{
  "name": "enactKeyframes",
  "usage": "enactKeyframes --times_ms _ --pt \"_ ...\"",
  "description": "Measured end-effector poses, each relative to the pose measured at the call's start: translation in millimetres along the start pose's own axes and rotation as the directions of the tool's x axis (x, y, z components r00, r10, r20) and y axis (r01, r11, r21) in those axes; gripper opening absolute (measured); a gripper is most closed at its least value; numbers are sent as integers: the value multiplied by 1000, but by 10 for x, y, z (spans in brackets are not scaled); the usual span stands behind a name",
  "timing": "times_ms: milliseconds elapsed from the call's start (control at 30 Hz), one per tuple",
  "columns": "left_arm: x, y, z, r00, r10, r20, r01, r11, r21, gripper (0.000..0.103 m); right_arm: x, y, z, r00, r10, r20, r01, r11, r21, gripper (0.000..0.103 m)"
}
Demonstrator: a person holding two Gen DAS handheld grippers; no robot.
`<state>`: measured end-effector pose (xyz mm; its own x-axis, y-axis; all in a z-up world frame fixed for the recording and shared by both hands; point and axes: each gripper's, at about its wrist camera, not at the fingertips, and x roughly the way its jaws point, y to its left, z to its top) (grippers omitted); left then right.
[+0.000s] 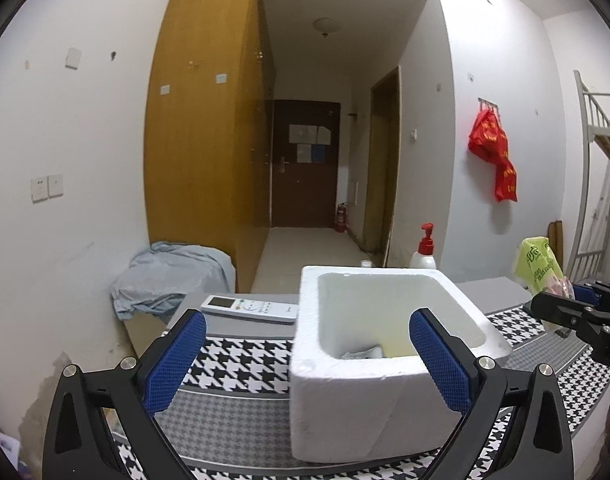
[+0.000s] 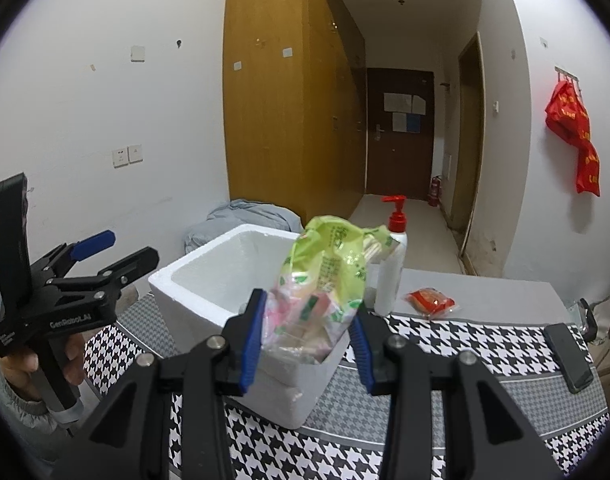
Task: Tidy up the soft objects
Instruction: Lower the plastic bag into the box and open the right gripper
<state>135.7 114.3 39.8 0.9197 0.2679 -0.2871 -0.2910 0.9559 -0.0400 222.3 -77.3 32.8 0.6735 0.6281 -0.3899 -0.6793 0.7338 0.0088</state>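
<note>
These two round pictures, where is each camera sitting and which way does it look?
Left wrist: on the left gripper, open, facing the foam box; the right gripper shows at its right edge.
Right wrist: on the right gripper, shut on a green snack bag above the box; the left gripper and its hand show.
Shared: box, pump bottle, wardrobe.

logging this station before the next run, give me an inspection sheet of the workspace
surface: grey table under a black-and-white houndstooth cloth.
job's things: white foam box, open top; green snack bag held above its near corner; red packet lying on the table.
clutter: pump bottle, remote control behind the box, black phone at the cloth's right edge.
grippers: left gripper open, empty; right gripper shut on the bag.
cables: nothing seen.
surroundings: wooden wardrobe, dark door, fire extinguisher, red bag hanging on the wall, crumpled blue cloth.
</note>
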Motion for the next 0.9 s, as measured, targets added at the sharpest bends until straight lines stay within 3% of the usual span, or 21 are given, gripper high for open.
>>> enactKeyframes --times_ms 900 --pt "-48 560 -179 998 63 -32 -64 997 -33 102 596 294 267 997 47 -61 -49 998 -36 44"
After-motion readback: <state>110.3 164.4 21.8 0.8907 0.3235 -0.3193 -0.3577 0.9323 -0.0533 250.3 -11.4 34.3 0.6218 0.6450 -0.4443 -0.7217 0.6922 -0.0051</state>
